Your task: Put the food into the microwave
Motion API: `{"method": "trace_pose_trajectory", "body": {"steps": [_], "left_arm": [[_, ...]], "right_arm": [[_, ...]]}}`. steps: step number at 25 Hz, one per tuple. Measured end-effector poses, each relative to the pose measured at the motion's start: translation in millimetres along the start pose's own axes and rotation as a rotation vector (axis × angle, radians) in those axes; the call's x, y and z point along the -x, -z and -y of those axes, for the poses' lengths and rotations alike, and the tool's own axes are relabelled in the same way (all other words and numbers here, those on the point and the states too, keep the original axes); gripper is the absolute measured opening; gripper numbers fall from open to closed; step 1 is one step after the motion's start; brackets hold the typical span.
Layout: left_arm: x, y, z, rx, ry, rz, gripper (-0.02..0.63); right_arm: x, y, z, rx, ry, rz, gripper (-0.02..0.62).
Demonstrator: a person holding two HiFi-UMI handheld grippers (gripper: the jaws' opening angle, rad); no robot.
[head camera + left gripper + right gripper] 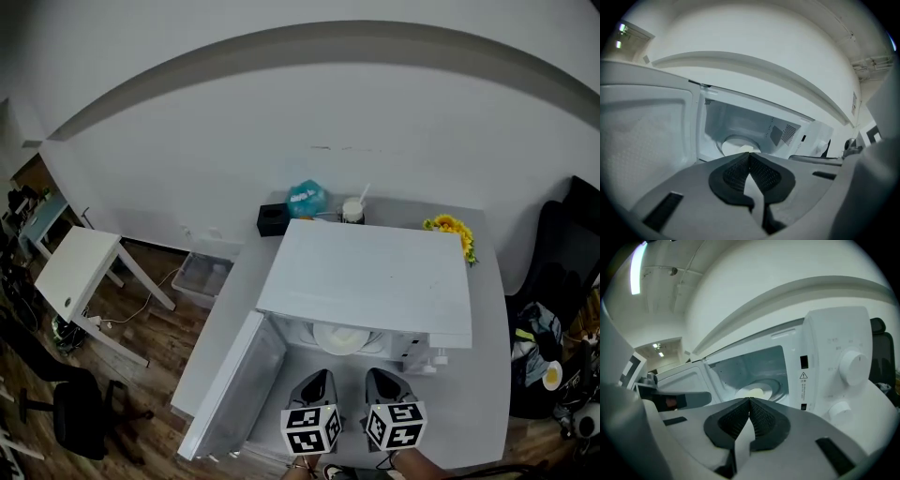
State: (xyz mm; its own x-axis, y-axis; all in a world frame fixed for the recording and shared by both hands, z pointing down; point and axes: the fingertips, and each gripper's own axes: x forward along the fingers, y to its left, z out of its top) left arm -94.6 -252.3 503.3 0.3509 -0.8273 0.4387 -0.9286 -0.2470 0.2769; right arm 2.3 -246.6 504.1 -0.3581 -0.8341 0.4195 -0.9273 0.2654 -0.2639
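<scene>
Microwave, boxy, smooth and white, is seen on a matte grey table. Its flat door is swung wide open to the left. Inside the pale cavity a round white plate is set on the turntable, and pale cream food, rounded in outline, is carried on it. What the food is made of cannot be told. Two round white knobs are found on the control panel at the right of the opening, one above the other.

Left gripper and right gripper are held side by side just near of the opening. Each is grey plastic with a marker cube at its rear. The left gripper's dark pads, cross-hatched in texture, are pressed together at the tips with nothing between them. The right gripper's ribbed pads are likewise closed on nothing.

At the far edge of the table, behind the microwave, a black box, a crinkled blue bag and a white cup are lined up. Yellow flowers are laid to the right.
</scene>
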Motion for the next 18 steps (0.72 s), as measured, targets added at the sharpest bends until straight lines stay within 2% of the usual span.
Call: {"method": "trace_pose_trajectory", "body": {"steps": [3, 9, 18], "left_arm": [[16.8, -3.1, 12.7, -0.003, 0.001, 0.01, 0.003], [46.4, -8.5, 24.6, -0.009, -0.017, 0.033, 0.003], [64.3, -16.5, 33.8, -0.009, -0.035, 0.071, 0.003]], "right_arm": [[16.6, -1.7, -8.7, 0.039, -0.029, -0.004, 0.017], [40.0, -8.7, -25.9, 0.039, -0.087, -0.005, 0.017], [55.1, -8.8, -36.1, 0.099, -0.122, -0.003, 0.017]]}}
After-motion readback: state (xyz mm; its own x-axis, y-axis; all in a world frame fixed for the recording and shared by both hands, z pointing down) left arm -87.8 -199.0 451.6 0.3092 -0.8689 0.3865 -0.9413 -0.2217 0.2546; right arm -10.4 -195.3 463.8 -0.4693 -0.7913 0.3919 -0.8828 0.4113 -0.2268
